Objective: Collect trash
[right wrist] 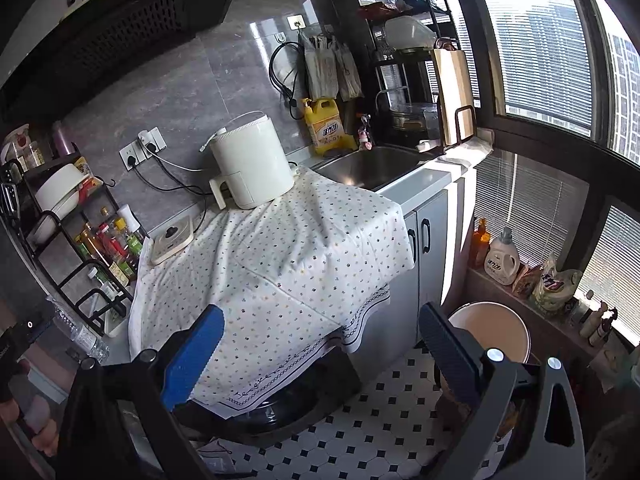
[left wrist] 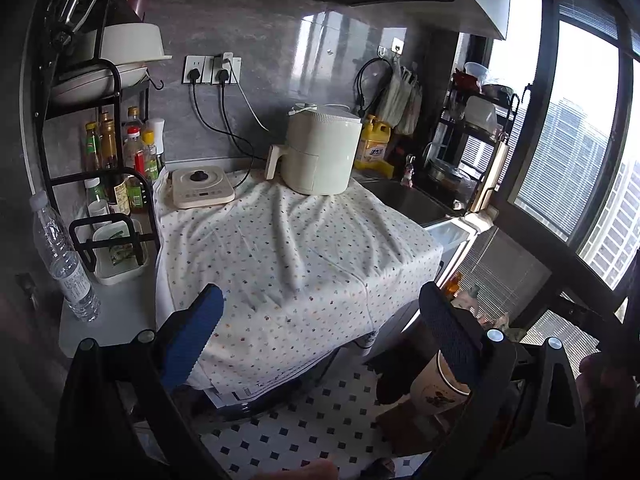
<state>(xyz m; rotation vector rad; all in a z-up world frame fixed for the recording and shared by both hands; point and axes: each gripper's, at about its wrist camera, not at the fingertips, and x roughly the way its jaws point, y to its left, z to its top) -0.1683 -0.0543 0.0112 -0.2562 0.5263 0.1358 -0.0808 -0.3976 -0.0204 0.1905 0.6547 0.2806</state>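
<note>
**Both hand-held grippers spread wide over a cloth-draped kitchen worktop**

The left hand-held gripper (left wrist: 320,328) has its jaws far apart with nothing between them; one finger carries a blue ribbed pad, the other a black dimpled one. The right hand-held gripper (right wrist: 320,340) is spread just as wide, also holding nothing, with the same blue and black pads.

Ahead of both lies a soft, creased cotton cloth (left wrist: 296,248), white with small coloured dots, draped over a boxy shape and hanging down its front. On it stands a smooth, cream, drum-shaped air fryer (left wrist: 320,152) with a stubby handle, and beside that a flat, square hotplate (left wrist: 200,186) with a dark round knob.

At the left edge of the worktop (left wrist: 112,304), a clear, ribbed plastic water bottle (left wrist: 64,260) stands upright next to a black wire rack (left wrist: 100,184) holding glass sauce bottles. A yellow plastic detergent jug (right wrist: 326,126) sits by the steel sink (right wrist: 368,168).

Down on the black-and-white tiled floor (right wrist: 380,408), a round paper tub (right wrist: 492,332) with a pale rim stands open to the right, just behind the black finger of the right hand-held gripper. In the left wrist view a tan paper cup (left wrist: 436,388) with a printed side sits low behind the black finger.
</note>
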